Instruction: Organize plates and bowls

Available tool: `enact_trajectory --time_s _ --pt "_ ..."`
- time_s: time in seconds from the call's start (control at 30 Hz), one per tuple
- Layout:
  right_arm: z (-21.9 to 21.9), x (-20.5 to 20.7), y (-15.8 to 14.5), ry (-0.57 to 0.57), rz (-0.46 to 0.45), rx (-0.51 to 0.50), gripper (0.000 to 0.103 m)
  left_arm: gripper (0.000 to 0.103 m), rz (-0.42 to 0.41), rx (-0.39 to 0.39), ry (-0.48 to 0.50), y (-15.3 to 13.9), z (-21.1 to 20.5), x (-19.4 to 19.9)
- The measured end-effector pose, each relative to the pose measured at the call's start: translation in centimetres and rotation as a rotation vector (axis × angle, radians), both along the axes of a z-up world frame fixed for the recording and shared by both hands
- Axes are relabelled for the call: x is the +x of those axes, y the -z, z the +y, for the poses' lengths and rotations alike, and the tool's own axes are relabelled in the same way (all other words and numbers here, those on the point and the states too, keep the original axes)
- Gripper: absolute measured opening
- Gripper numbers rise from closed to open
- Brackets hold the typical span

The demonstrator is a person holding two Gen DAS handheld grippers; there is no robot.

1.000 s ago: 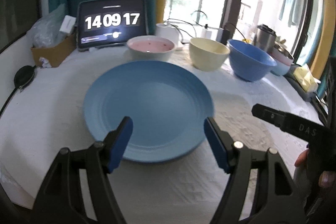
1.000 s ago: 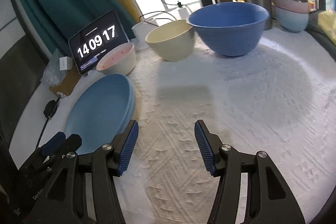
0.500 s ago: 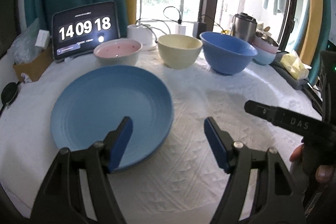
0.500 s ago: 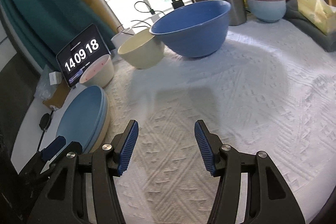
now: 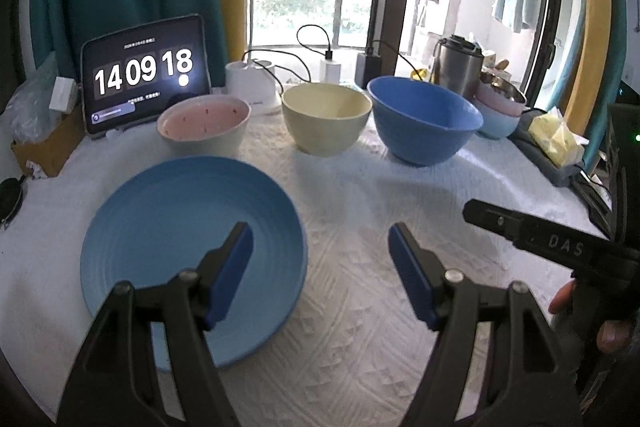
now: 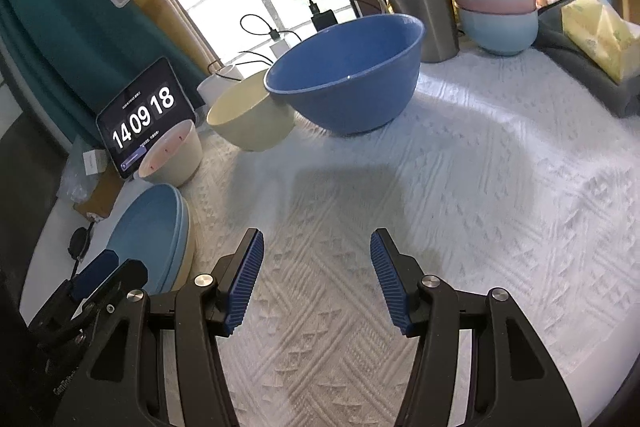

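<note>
**Both claws swing off the plate toward the bowls**

- Change: over the last second the left claw (image 5: 320, 255) has slid right; a second ago both its pads sat over the blue plate (image 5: 192, 243), now only the left pad overlaps it. Right claw (image 6: 316, 275) has swung the same way; the big blue bowl (image 6: 344, 75) now sits straight ahead of it.
- Claw state: both stand partly open and empty, over the white counter (image 6: 480, 187).
- Task things: plate near left; pink bowl (image 5: 202, 125), cream bowl (image 5: 326, 117) and blue bowl in a far row.
- Reading: plate looks settled; a bowl is probably next.
- Hard to see: the right view hints at a second plate under the blue one, its edge only. Stacked bowls (image 6: 496, 11) far right, contents unclear.
</note>
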State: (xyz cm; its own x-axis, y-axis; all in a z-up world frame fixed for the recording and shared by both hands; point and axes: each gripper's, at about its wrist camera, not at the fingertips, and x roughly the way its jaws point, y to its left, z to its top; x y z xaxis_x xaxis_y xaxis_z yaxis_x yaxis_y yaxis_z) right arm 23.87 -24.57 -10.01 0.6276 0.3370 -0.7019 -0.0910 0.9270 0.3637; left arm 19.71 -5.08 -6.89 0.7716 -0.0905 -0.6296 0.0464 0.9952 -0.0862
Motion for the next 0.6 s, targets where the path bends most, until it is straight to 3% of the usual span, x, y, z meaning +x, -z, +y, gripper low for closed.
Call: enact_trajectory --time_s 0.6 --pt "-2.3 4.7 -2.2 0.036 0.000 -0.007 0.059 0.072 0.006 -0.014 0.044 -2.2 -2.5 5.3"
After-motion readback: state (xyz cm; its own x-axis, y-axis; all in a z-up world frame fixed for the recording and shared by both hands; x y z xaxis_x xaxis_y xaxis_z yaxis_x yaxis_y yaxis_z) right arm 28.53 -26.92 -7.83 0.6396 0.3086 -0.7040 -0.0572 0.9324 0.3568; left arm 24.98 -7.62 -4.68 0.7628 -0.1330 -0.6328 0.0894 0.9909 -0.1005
